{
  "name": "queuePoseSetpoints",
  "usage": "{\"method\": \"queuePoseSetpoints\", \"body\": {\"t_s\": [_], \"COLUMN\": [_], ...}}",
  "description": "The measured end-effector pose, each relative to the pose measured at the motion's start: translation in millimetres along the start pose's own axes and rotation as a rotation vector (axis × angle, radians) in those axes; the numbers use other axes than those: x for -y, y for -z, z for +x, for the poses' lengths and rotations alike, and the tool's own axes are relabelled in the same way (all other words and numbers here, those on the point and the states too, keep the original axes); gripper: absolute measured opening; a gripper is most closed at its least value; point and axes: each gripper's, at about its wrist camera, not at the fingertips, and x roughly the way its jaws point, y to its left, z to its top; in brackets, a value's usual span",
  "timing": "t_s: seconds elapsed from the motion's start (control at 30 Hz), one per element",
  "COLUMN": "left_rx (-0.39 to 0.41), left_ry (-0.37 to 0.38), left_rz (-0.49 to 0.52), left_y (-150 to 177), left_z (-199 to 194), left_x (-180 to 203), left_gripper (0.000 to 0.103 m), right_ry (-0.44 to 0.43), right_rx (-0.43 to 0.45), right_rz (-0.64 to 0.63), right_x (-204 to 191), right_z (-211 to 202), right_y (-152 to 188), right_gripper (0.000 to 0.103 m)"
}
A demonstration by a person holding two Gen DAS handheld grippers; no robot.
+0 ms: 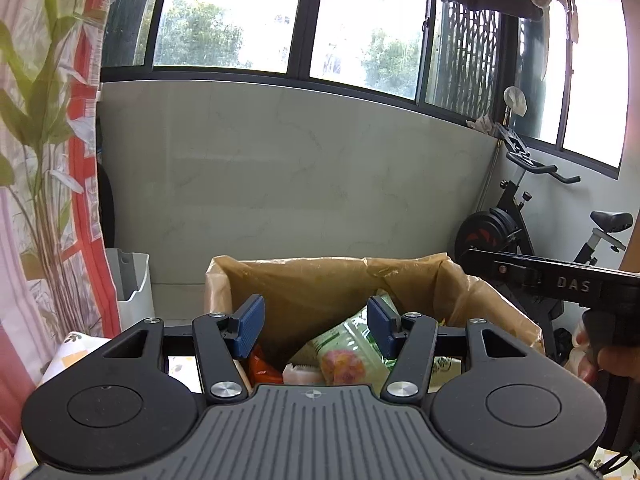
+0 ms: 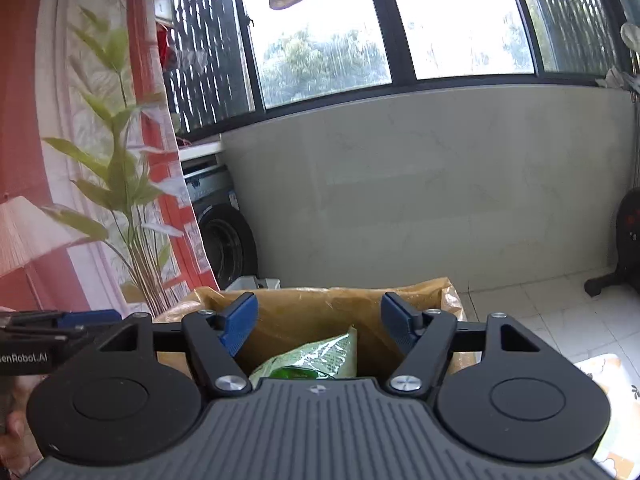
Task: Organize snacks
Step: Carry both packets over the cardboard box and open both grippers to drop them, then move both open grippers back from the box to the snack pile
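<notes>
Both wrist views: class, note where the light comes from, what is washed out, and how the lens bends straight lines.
Left wrist view: daylight from behind blows out the window; its sill curves. Right wrist view: same glare at the window, frames bow outward; the bag-lined box sits dimmer but sharp.

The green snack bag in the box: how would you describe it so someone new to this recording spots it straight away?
Under the window wall stands an open cardboard box lined with yellowish plastic. Inside lie several snack packets, and the green snack bag is the large pale green, see-through one leaning up towards the right. Its neighbours are an orange-red packet and a small white packet.
</notes>
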Motion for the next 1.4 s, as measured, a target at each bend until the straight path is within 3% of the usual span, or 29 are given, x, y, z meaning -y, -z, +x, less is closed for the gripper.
{"method": "queuePoseSetpoints", "body": {"t_s": [0.27,0.4,0.63,0.77,0.97,1.13,1.23,1.4], "left_rx": [0.020,-0.002,-0.072,-0.159,-0.222,-0.271,-0.303,-0.314], "left_ry": [-0.008,-0.029,-0.095,-0.129,-0.124,-0.106,-0.094,-0.076], "left_rz": [-0.040,-0.084,-0.135,-0.156,-0.165,-0.193,-0.193,-0.176], "left_y": [31.5,60.9,119.7,146.9,168.1,182.4,191.0,196.9], "left_z": [-43.1,-57.7,-61.0,-52.1,-48.2,-41.5,-39.8,-38.3], "left_x": [-10.5,-14.6,-20.0,-24.6,-25.6,-25.1,-18.5,-17.6], "left_gripper": [0.059,0.059,0.059,0.059,0.059,0.059,0.059,0.059], "right_ry": [-0.083,-0.072,0.047,0.129,0.198,0.196,0.147,0.137], "right_rx": [0.060,0.054,-0.131,-0.245,-0.372,-0.475,-0.524,-0.552], "right_rz": [-0.073,-0.077,0.016,0.113,0.218,0.200,0.190,0.117], "right_x": [14.9,40.6,78.5,91.0,98.1,80.0,65.8,50.7], "right_z": [-71.2,-111.0,-136.8,-137.2,-137.3,-150.0,-150.8,-138.4], "right_y": [32.9,59.6,135.5,174.5,205.3,220.1,229.1,231.7], "right_gripper": [0.071,0.071,0.071,0.071,0.071,0.071,0.058,0.040]}}
